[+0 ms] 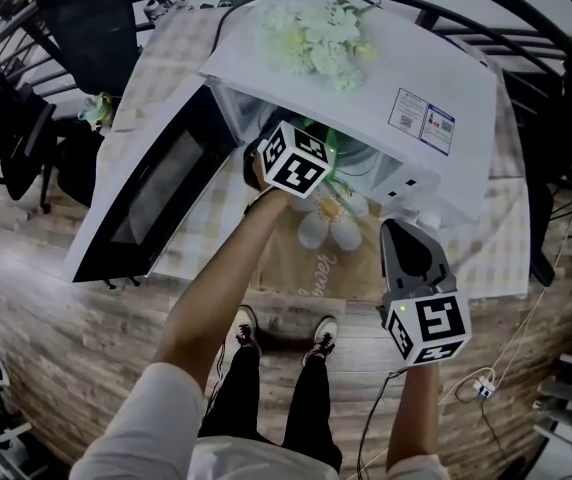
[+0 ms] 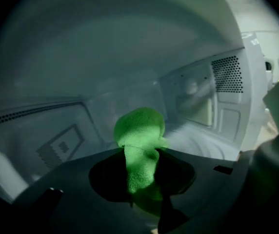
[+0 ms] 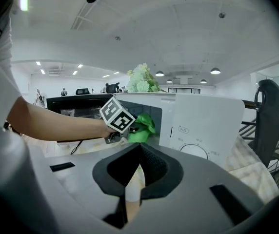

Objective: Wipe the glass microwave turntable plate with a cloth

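Your left gripper (image 2: 142,174) reaches inside the open microwave (image 1: 416,78), its 2 jaws clenched on a green cloth (image 2: 138,130). The glass turntable plate (image 2: 198,141) lies blurred on the oven floor just beyond the cloth; whether they touch is unclear. Your right gripper (image 3: 138,162) hangs outside, facing the control panel (image 3: 205,126), jaws closed together on nothing.

Dim oven interior, fisheye edges, motion blur
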The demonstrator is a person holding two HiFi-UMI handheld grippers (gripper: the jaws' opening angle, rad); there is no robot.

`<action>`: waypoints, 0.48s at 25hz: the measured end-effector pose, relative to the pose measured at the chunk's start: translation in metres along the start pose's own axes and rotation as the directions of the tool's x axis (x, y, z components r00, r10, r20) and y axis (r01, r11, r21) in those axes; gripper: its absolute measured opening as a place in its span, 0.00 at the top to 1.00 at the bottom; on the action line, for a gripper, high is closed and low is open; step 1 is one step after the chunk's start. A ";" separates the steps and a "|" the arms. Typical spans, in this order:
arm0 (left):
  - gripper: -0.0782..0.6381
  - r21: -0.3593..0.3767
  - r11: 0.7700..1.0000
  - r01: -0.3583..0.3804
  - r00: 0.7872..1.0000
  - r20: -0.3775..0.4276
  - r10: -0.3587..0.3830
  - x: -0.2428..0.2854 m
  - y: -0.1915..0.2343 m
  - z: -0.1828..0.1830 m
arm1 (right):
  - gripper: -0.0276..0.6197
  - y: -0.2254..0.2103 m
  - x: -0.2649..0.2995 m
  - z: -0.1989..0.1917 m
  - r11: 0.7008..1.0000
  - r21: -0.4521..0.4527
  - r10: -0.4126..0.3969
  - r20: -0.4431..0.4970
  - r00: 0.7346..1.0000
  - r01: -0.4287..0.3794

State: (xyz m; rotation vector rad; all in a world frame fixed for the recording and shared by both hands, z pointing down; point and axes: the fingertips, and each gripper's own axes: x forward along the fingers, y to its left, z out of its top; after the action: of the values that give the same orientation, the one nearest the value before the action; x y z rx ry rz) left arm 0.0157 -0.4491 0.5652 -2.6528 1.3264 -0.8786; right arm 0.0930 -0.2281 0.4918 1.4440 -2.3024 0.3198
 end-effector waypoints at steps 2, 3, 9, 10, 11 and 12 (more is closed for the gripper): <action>0.71 0.007 0.994 -0.111 0.994 -0.014 0.112 -0.004 0.033 -0.009 | 0.94 -0.001 0.001 -0.003 1.000 0.008 0.005 0.001 1.000 -0.005; 0.71 0.019 0.990 -0.139 0.990 -0.033 0.139 -0.005 0.041 -0.015 | 0.94 0.000 0.002 -0.005 1.000 0.012 0.007 -0.001 1.000 -0.007; 0.72 0.015 0.993 -0.117 0.990 -0.081 0.118 -0.001 0.034 -0.045 | 0.94 0.009 0.007 -0.010 1.000 0.001 0.008 -0.028 1.000 -0.008; 0.72 0.016 0.996 -0.092 0.992 -0.088 0.093 0.000 0.031 -0.044 | 0.94 0.009 0.006 -0.010 1.000 0.004 0.010 -0.027 1.000 -0.009; 0.72 0.026 0.998 -0.059 0.993 -0.099 0.061 0.001 0.025 -0.042 | 0.94 0.009 0.006 -0.010 1.000 0.009 0.010 -0.025 1.000 -0.009; 0.72 0.042 0.999 -0.024 0.994 -0.109 0.029 0.002 0.018 -0.039 | 0.94 0.009 0.006 -0.010 1.000 0.015 0.009 -0.023 1.000 -0.008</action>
State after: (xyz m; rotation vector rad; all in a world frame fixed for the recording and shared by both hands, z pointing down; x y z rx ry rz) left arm -0.0161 -0.4544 0.5942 -2.5847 1.3477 -1.0504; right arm 0.0852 -0.2249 0.5037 1.4305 -2.2934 0.3543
